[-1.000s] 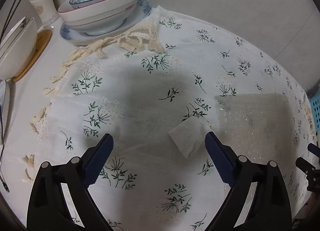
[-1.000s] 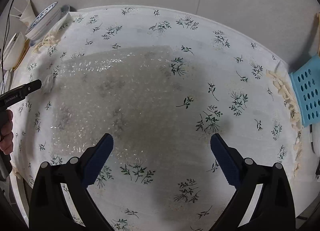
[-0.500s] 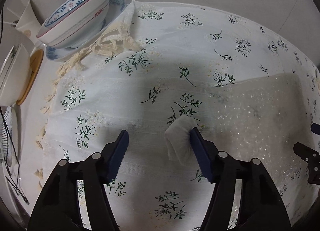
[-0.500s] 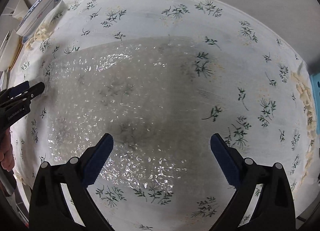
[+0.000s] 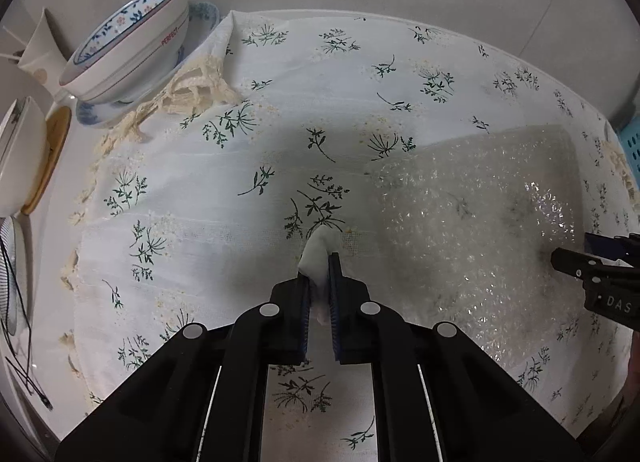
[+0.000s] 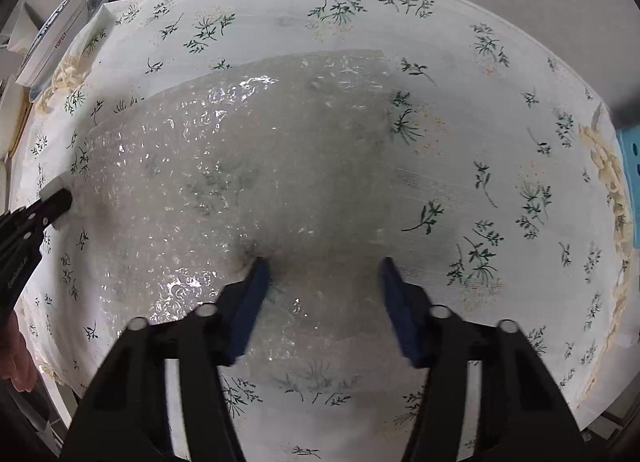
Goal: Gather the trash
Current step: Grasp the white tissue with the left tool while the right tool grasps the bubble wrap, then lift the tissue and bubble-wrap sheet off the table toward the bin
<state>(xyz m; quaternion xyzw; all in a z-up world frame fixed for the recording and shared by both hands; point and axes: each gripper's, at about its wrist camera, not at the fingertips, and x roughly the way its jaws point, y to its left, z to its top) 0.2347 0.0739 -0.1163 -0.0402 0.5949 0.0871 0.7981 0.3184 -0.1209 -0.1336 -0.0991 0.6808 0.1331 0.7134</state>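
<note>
Two pieces of trash show on the table's flowered cloth [image 5: 248, 222]. First: a small white tissue wad [image 5: 318, 252], crumpled and folded, soft-looking, its top poking up past the fingertips of the left gripper [image 5: 319, 262], which is clamped onto it; jaws nearly together w/ only the tissue between. It sits toward the middle of the cloth, just beside the left edge of the second piece. Second: a big clear bubble-wrap sheet [image 6: 224, 190], roughly rectangular, glossy w/ bright glints, lying flat so the green sprig print shows through it. It covers much of the cloth's middle and reaches toward the near edge.

Right gripper [image 6: 322, 262] is spread wide, jaws well apart, low over the near part of the bubble wrap; the left pad's tip [image 6: 259, 266] looks to be touching the sheet, though I cannot tell for sure. Nothing is between the jaws but the sheet below.

Containers: at the table's far left corner, off the cloth, a floral-rimmed bowl [image 5: 132, 50] sits tilted on a blue-patterned plate [image 5: 200, 16]; cannot see anything in it. More white dishes [image 5: 20, 158] stand at the left edge, contents not visible. A light-blue perforated basket [image 6: 629, 166] is at the right edge, inside hidden.
</note>
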